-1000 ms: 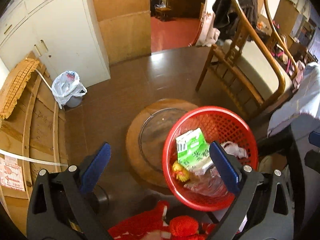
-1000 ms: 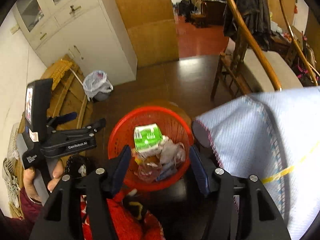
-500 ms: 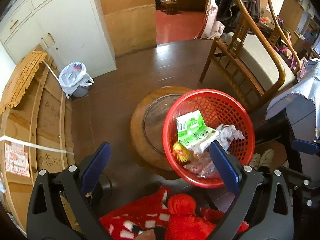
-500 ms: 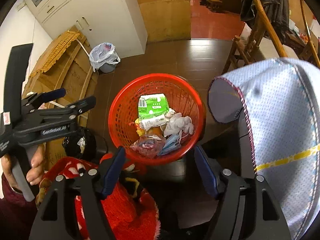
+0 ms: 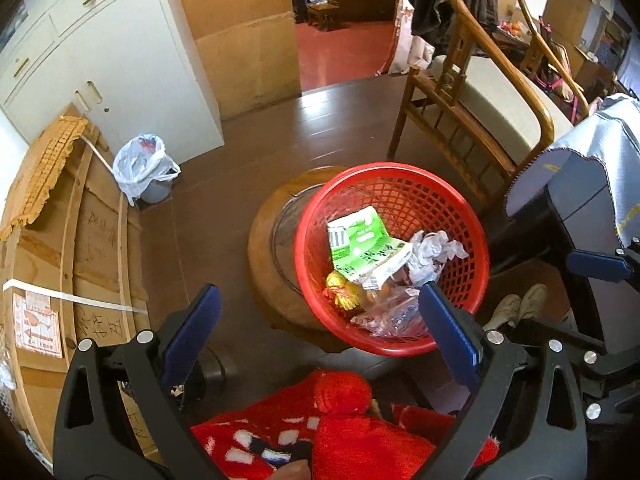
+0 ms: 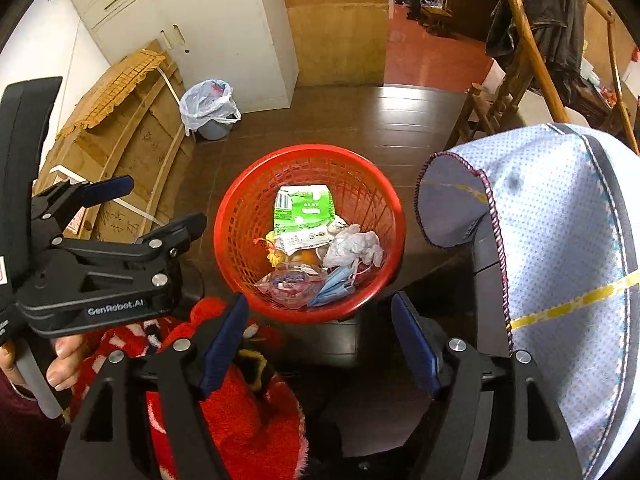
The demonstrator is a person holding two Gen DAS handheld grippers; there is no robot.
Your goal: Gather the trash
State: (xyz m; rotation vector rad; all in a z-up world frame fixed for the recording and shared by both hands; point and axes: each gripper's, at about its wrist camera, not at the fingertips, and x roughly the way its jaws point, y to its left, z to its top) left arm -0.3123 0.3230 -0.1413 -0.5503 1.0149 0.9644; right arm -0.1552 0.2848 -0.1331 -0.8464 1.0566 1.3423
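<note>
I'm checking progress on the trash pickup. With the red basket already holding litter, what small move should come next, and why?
Probably lift the right tongs away from the red basket and look for more litter. Their jaws are opening with nothing between them, the left tongs are open and empty too, and the green carton, crumpled tissue and blue mask already lie inside.

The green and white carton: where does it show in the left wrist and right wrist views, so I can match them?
Left wrist view: the green and white carton lies on top of the trash inside the red basket, right of centre.
Right wrist view: the carton lies at the far side of the pile in the basket, near picture centre.
Shared landmark: the bin lined with a white bag by the white cabinet.
</note>
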